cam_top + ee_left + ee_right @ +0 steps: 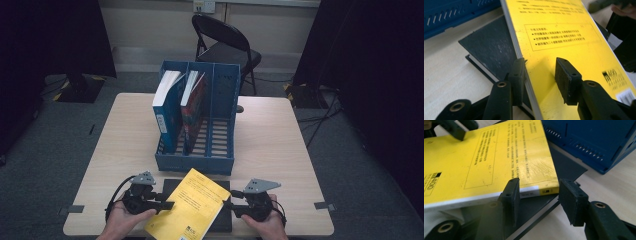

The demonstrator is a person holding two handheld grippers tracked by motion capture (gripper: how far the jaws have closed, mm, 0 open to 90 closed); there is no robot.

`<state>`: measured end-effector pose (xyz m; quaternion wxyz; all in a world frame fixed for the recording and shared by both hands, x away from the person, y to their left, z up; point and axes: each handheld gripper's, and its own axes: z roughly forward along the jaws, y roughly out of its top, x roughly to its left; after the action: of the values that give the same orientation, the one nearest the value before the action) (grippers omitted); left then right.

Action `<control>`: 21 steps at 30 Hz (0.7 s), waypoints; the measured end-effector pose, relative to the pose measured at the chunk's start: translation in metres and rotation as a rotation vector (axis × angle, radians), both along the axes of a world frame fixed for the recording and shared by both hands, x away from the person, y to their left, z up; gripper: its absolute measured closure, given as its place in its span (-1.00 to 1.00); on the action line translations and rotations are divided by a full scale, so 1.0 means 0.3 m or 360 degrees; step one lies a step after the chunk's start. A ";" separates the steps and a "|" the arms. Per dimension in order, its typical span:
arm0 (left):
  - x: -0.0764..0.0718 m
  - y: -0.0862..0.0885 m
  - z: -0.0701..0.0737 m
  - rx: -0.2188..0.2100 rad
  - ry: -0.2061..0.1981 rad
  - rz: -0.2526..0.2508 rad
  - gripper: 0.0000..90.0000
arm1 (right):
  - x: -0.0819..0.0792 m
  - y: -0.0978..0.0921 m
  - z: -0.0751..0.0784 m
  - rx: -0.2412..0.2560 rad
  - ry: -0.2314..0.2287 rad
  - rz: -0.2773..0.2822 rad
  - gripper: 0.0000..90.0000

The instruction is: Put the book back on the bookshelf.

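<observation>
A yellow book [192, 205] lies askew on a black book [169, 185] at the table's front edge. My left gripper [167, 204] is at its left edge, my right gripper [227, 204] at its right edge. In the left gripper view, the left gripper [540, 61] stands open astride the yellow book [564, 32]: one jaw against the page edge, the other above the cover, with the black book [489, 47] below. In the right gripper view, the right gripper [539, 181] is open in front of the yellow book's [486, 157] spine corner, over the black book [566, 165].
A blue three-slot file rack [195, 165] stands mid-table just behind the books. A blue book [167, 107] leans in its left slot and a red-covered one [192, 105] in the middle slot. A black folding chair [225, 45] stands beyond the table [280, 150].
</observation>
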<state>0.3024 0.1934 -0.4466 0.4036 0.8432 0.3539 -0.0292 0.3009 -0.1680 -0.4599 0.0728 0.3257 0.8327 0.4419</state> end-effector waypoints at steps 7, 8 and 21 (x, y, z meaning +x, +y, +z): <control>-0.022 0.021 -0.001 -0.0007 -0.0001 -0.0024 0.36 | 0.054 0.034 0.004 -0.0025 -0.0041 -0.0029 0.30; -0.016 0.021 -0.002 -0.0013 0.0002 -0.0008 0.35 | 0.059 0.038 0.004 -0.0023 -0.0037 -0.0036 0.31; 0.048 -0.027 -0.014 -0.0019 0.0000 0.0058 -0.01 | 0.050 0.057 0.003 0.0010 0.0001 0.0028 0.35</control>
<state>0.3168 0.1852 -0.4508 0.4092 0.8342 0.3689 -0.0241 0.3159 -0.1510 -0.4589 0.0677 0.3188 0.8342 0.4450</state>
